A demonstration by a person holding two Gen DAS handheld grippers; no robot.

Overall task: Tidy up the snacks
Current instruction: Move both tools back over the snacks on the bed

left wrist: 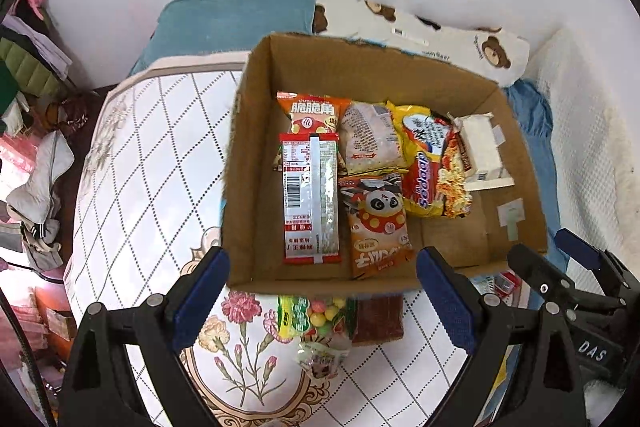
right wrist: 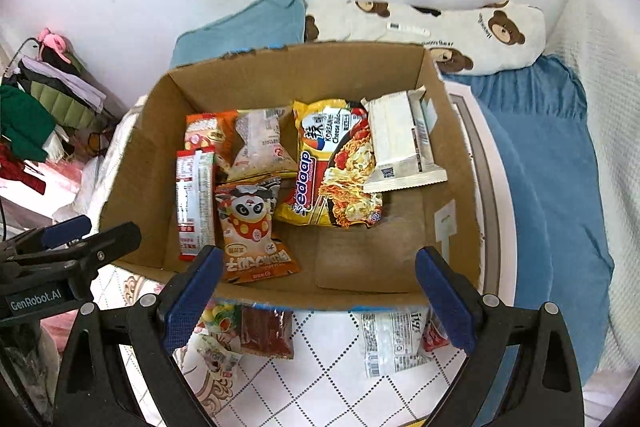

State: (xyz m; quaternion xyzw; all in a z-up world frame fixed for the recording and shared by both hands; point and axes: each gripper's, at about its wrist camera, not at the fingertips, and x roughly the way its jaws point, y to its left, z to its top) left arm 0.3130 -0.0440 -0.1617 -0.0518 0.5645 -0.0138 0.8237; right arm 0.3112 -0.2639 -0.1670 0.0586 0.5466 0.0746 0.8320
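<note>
Where crinkly packets (left wrist: 312, 195) lie, cardboard box (left wrist: 256, 163).

The yellow instant noodle packet (right wrist: 332, 163), lying in the cardboard box (right wrist: 132, 183) ahead of the right gripper's fingers, carries the brand "Sedaap" in white on a red band, with "Korean" and "Cheese" printed above it. In the left wrist view the same word shows on that packet.

The orange snack bag (left wrist: 312, 113) at the far left of the box bears the Chinese characters 脆脆角.

The long red-and-white packet (left wrist: 311, 199) just ahead of the left gripper shows a barcode; its small print is too fine to read.

The left gripper's body (right wrist: 36, 303) carries a label reading "GenRobot.AI". The right gripper's body (left wrist: 592, 351) is marked "DAS".
</note>
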